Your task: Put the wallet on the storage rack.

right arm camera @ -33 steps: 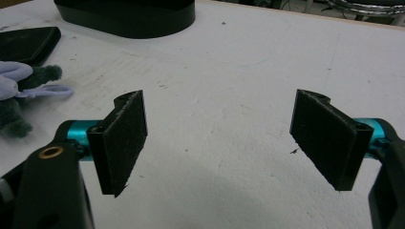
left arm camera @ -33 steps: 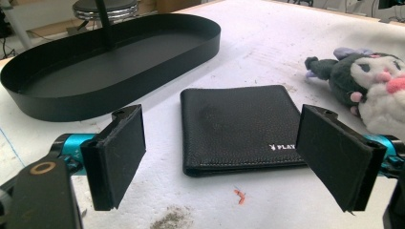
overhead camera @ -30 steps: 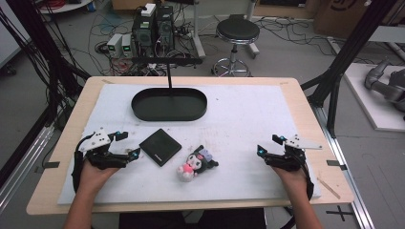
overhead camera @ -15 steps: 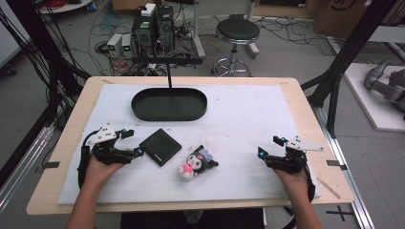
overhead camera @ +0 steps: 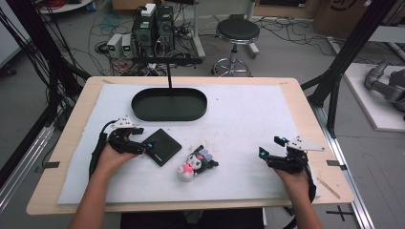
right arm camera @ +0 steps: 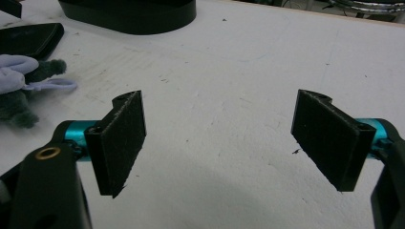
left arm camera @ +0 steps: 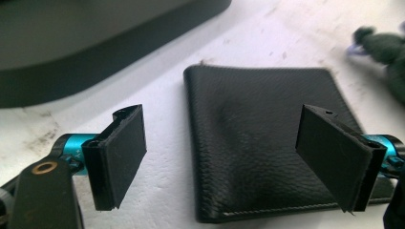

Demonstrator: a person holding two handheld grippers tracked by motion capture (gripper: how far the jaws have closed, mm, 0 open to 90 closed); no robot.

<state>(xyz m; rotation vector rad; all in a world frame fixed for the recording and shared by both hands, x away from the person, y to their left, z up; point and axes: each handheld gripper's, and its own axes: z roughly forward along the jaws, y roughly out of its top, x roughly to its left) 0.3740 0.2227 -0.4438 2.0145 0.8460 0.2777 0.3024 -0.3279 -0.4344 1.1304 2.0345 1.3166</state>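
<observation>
Where the worktop point(overhead camera: 296, 109) is covered by a white mat, a black oval tray point(overhead camera: 169, 103) sits toward the far edge, left of centre; nearer the front edge lies a black wallet point(overhead camera: 162, 146), flat, with a plush toy point(overhead camera: 197, 163) just beside it on the right; the left gripper point(overhead camera: 143, 146) reaches the wallet's left edge, jaws wide apart around it and not closed; the right gripper point(overhead camera: 271, 148) rests near the front right corner, jaws apart, holding nothing.
</observation>
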